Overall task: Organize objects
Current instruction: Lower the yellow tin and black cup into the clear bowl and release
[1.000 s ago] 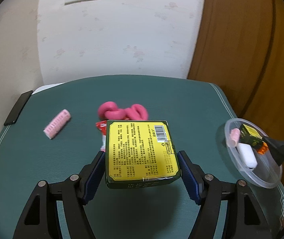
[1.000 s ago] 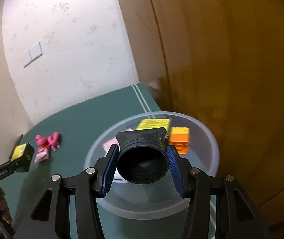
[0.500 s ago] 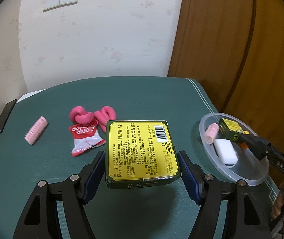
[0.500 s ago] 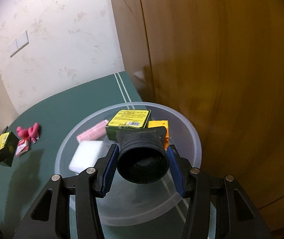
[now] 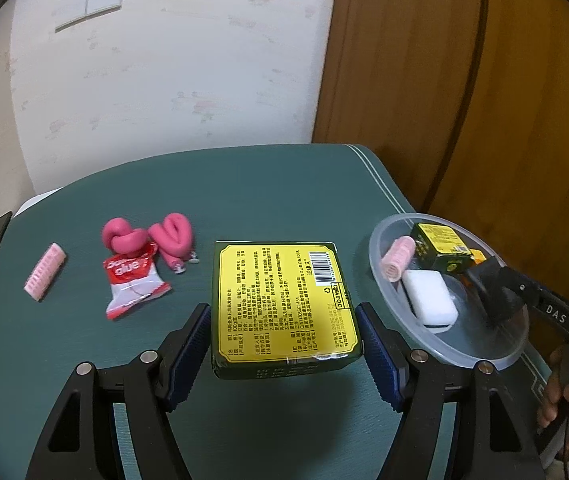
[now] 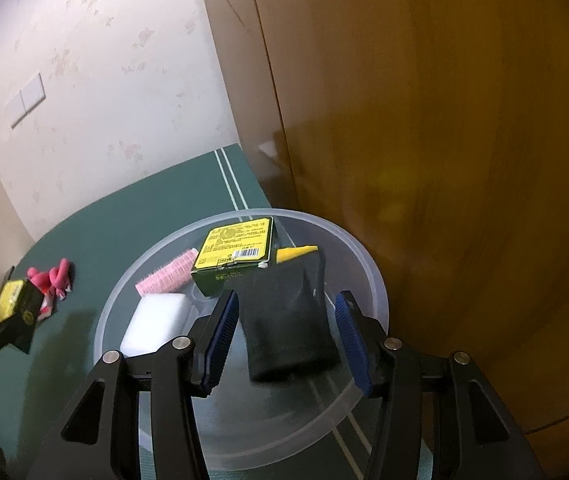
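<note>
The bowl has 5 things; the left gripper pinches a box, the right gripper is spread around a black cup, and 3 things wait on the counter.

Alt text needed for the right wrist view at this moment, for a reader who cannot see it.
The right gripper is open over a clear plastic bowl, with a black object between its spread fingers, seemingly just released. The bowl holds a yellow-labelled green box, a pink hair roller and a white block; it sits on a green tablecloth.
</note>
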The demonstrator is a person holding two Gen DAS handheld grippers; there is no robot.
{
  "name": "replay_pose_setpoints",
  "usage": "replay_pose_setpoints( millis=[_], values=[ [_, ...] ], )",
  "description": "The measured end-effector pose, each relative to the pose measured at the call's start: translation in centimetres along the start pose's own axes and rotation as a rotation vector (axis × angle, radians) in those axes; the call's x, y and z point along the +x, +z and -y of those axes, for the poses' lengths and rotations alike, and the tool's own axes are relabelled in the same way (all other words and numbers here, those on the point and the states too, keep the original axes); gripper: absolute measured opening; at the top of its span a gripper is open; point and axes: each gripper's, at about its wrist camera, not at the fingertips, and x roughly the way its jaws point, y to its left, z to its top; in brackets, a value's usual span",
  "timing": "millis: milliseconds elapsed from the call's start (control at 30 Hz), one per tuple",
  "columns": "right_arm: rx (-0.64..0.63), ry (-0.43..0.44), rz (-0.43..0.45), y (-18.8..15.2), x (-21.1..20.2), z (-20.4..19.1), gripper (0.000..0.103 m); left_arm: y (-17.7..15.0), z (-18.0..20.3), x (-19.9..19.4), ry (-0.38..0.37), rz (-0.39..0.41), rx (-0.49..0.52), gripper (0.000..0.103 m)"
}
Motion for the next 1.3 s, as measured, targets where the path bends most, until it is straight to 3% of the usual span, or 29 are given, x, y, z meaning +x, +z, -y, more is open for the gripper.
replay_pose_setpoints(
  millis=[367, 900, 1033, 1167, 1300],
  values=[
    [-0.053, -0.045, 0.090, 0.7, -1.2, -0.4, 0.064, 0.5, 4.0, 1.2, -0.074, -0.030, 0.067, 0.075],
    [-0.017, -0.041, 0.137, 1.8, -2.0, 0.9, 0.064, 1.4, 13.1, 2.1, -0.263, -0.016, 0.247, 0.075],
    [-0.022, -0.034, 0.132, 1.8, -1.9, 0.7, 0.064, 1.4, 12.6, 2.3, -0.289, -0.029, 0.225, 0.076],
    [-0.020, -0.028, 0.133, 1.8, -1.9, 0.7, 0.064, 1.7, 11.0, 1.2, -0.291, -0.004, 0.169, 0.090],
    [-0.026, -0.023, 0.134, 1.8, -2.0, 0.5, 0.064, 1.6, 8.9, -0.3, -0.280, 0.032, 0.131, 0.093]
  ],
)
